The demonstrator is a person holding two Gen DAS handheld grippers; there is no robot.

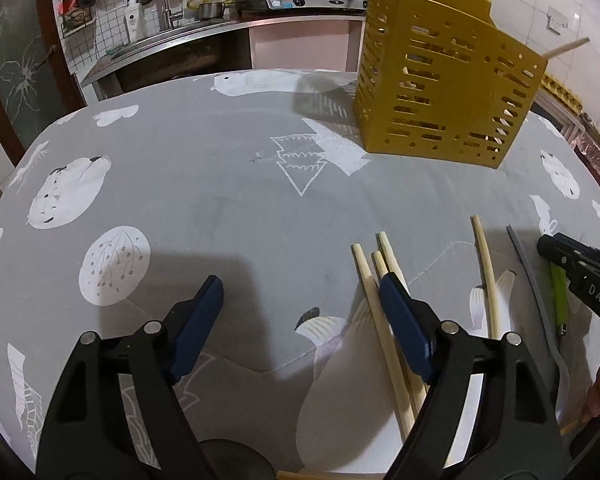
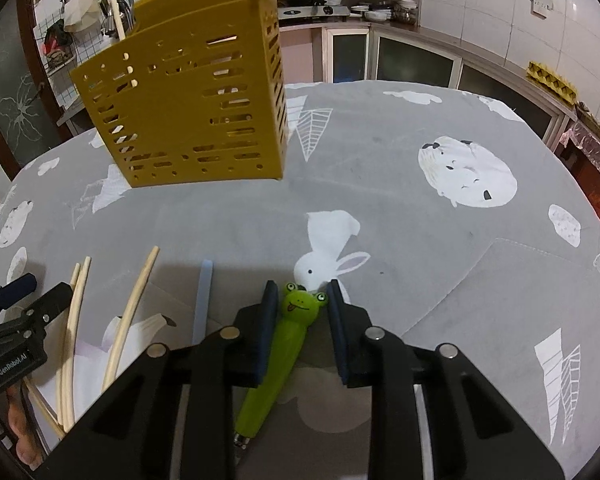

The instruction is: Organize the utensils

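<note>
On a table covered with a grey cloth (image 1: 220,184) printed with white animals, trees and leaves, a yellow-gold slotted utensil holder (image 1: 444,92) stood upright toward the far edge. Pale chopstick ends poked out of its top. From the right wrist view the same holder (image 2: 188,108) sat at the far left of the table.

Near the front edge lay a loose group of pale wooden chopsticks (image 1: 370,276), roughly side by side and pointing away from the viewer, with one more chopstick (image 1: 486,268) lying apart to their right. Beside that lay a thin grey-blue strip (image 1: 528,264), and further right a green handle.

The left gripper (image 1: 300,284) hovered low over the front of the table with its blue-padded jaws spread wide and nothing between them. Its right finger sat over the group of chopsticks; contact could not be judged.

The right gripper (image 2: 300,292) was also released, its jaws apart on either side of a green utensil handle topped with a cartoon frog face (image 2: 288,336). The handle lay on the cloth, tilted so its upper part was against or just beside the left pad, with a clear gap to the right pad. A metal part showed at the handle's near end, mostly hidden.

Kitchen counters, a stove with pans, and a sink stood beyond the table.
</note>
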